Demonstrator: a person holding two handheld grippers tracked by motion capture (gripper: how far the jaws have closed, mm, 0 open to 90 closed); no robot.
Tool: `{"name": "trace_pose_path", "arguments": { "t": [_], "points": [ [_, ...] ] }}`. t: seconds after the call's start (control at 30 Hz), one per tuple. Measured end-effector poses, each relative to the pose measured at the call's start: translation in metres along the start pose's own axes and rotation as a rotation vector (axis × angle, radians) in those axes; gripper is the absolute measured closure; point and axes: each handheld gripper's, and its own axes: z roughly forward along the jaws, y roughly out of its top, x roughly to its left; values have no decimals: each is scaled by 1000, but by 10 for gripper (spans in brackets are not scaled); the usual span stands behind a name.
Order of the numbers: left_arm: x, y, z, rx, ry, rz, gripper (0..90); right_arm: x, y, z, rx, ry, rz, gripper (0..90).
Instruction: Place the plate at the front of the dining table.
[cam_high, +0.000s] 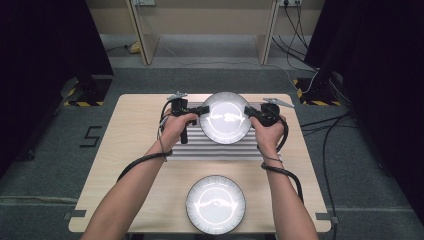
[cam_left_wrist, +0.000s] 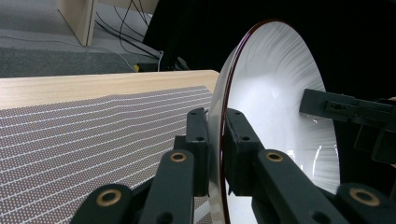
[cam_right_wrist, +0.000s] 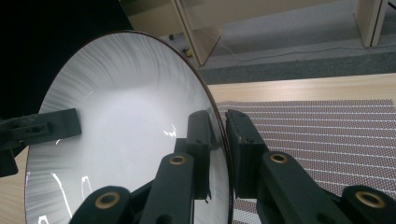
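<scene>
High view: both grippers clamp one white plate (cam_high: 225, 117) by opposite rim edges, held over the ribbed mat (cam_high: 220, 150) at the far half of the bench (cam_high: 130, 165). Left gripper (cam_high: 204, 111) fingers are together on the plate's left rim; right gripper (cam_high: 247, 111) fingers are together on the right rim. In the left gripper view the rim sits pinched between both fingers (cam_left_wrist: 198, 140), and the plate face is angled up and away. The right gripper view gives the same pinch from the other side.

To do the step well, I'd say: keep both hands level with each other, move them together at the same pace, and don't twist either wrist, or the thin rim could slip from the fingers. Lower onto the mat before easing either grip.

A second plate (cam_high: 216, 204) lies flat well behind the fingers, near the person's bench edge.

Bench is light wood, mat is grey with fine ridges. Beyond the fingers: grey carpet floor (cam_high: 50, 170), wooden furniture legs (cam_high: 142, 35), loose cables (cam_high: 325, 125), dark screens (cam_high: 45, 40) either side.
</scene>
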Motion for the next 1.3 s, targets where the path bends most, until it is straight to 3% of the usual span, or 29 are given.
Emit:
{"name": "trace_pose_path", "arguments": {
  "t": [0.33,0.87,1.3],
  "points": [
    [9,-5,10,15,15,-34,811,-7,-5,12,28,-13,24,805],
    [21,-5,20,33,44,-56,811,-14,-7,30,50,-22,55,807],
    [33,-18,34,64,82,-109,806,-22,-18,47,82,-52,66,807]
  ]
}}
